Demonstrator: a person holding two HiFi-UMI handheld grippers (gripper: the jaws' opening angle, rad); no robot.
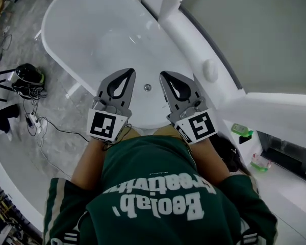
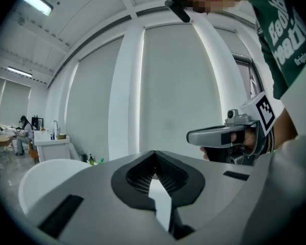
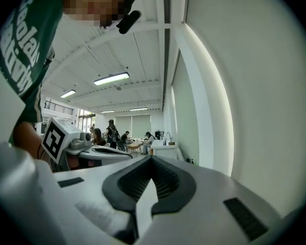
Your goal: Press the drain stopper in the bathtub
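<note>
White tub [image 1: 81, 34] fills the view below us. We hold the left gripper [image 1: 128, 73] and right gripper [image 1: 164, 75] over its near end, each with jaws closed together, gripping nothing. Between their tips, on the tub floor, sits the small round stopper [image 1: 147, 87].

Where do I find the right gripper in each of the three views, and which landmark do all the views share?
Head view: right gripper just right of centre, over the bathtub, fingers together.
Left gripper view: the gripper at the right, mid-height, seen from the side.
Right gripper view: the gripper itself fills the bottom, shut.
Shared landmark: the person's green shirt, in all three.
</note>
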